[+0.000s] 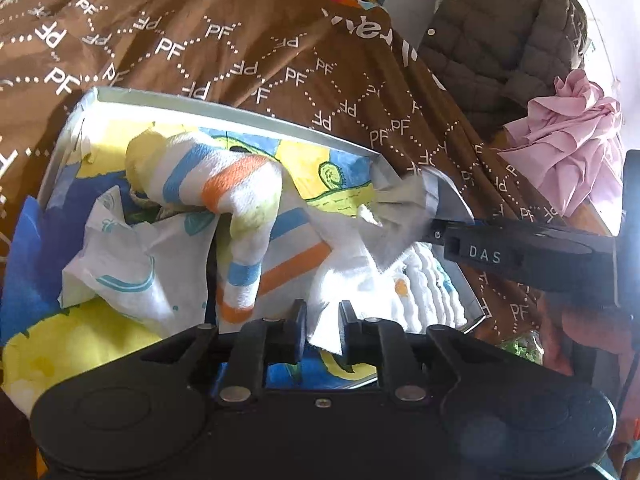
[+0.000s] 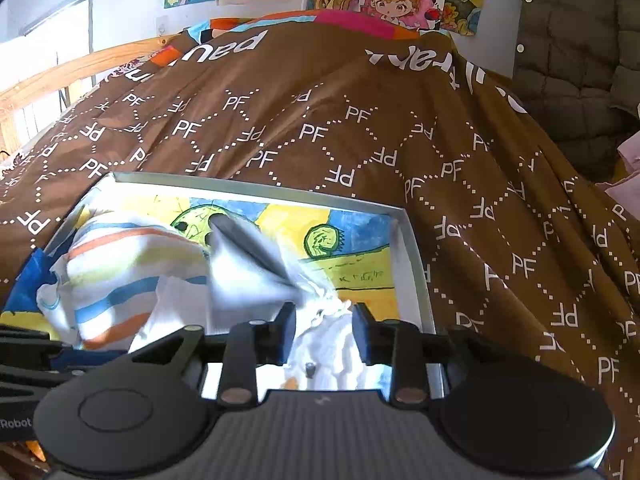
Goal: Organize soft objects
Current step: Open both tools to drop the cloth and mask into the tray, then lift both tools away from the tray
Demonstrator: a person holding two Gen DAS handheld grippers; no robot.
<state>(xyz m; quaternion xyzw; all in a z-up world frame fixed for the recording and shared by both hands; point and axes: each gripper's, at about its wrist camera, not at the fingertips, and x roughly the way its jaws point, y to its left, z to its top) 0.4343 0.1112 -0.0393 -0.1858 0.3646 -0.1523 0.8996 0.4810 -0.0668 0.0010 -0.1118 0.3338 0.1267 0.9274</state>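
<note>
Nearest item: left gripper, bottom centre of the left-wrist view, jaws clamped on a fold of white cloth.

Right gripper, bottom centre of the right-wrist view: jaws clamped on a bunched white corner, apparently of the same cloth; in the left-wrist view its arm enters from the right, and a blurred grey-white flap hangs at its tip.

Striped cloth, white with blue, orange and yellow bands: rolled and draped over the heap, centre of the left-wrist frame.

Patterned white cloth, teal print: crumpled at lower left, beside the striped one.

Box, shallow, grey-rimmed, bottom lined with a yellow-and-blue drawing: holds all the cloths; rests on the bed.

Brown bedspread, "PF" print: fills the upper half of both views.

Quilted jacket and pink garment: upper right and right, outside the box.

Handling note: the step looks like spreading or folding the white cloth between both grippers. Keep both grips firm, draw the corners apart evenly, lift clear of the striped cloth so nothing snags, and lay the fold inside the rim.
</note>
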